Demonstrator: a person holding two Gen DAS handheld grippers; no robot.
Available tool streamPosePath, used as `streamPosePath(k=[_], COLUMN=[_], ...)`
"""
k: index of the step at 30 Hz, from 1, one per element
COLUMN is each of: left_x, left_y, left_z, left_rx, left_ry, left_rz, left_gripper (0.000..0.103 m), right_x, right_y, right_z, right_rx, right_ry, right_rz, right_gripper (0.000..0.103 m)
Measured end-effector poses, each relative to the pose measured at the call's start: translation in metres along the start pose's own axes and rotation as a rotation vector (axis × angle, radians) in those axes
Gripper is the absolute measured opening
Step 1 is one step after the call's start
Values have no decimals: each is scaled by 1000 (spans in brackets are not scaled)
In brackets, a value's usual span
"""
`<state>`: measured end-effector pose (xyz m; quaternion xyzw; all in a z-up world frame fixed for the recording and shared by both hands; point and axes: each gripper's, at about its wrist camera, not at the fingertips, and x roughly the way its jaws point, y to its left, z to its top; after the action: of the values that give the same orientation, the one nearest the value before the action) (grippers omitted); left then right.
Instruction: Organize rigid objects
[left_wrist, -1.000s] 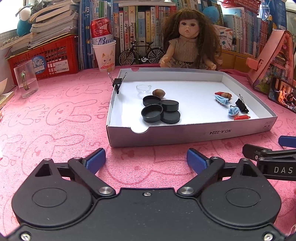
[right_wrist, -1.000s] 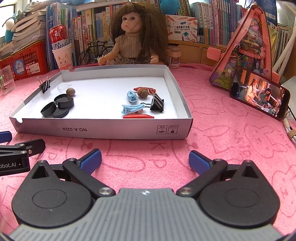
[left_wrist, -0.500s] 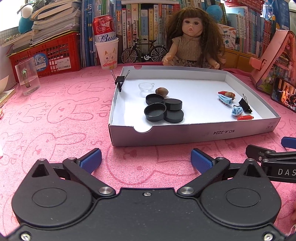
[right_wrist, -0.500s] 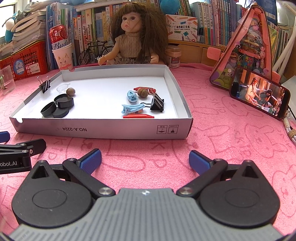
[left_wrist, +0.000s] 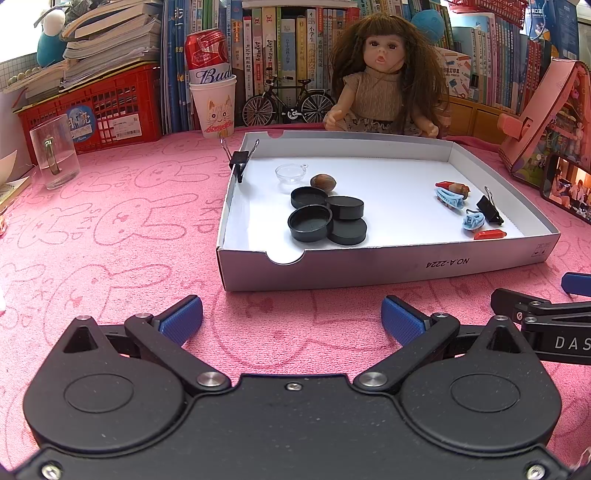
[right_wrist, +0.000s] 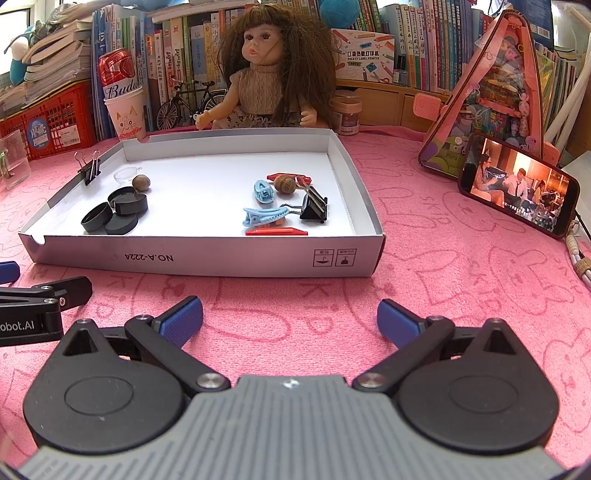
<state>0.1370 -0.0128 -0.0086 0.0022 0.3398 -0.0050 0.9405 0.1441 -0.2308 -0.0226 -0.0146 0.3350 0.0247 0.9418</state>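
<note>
The white box (left_wrist: 388, 267) front wall reads "NO.A-2224" upside down; the red can (left_wrist: 207, 55) at eleven o'clock reads "Bud"; the right tool (left_wrist: 546, 332) shows "DAS".

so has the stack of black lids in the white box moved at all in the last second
No. In the left wrist view the black lids sit in the same spot, just in front of the brown nut, near the white box's front notch.

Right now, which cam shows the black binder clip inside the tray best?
Right wrist view: the binder clip sits near and large, body and wire handles clear. Left wrist view shows it smaller, off to the right by the tray wall.
</note>
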Motion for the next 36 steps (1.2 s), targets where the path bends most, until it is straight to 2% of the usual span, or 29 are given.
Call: streamPosePath(k=[36], left_x=[0], left_y=[0], left_z=[0], left_rx=[0], left_ry=[0], left_rz=[0], left_gripper=[103], right_x=[0], right_y=[0], right_z=[0], right_rx=[0], right_ry=[1], right_rz=[0], right_gripper=[103])
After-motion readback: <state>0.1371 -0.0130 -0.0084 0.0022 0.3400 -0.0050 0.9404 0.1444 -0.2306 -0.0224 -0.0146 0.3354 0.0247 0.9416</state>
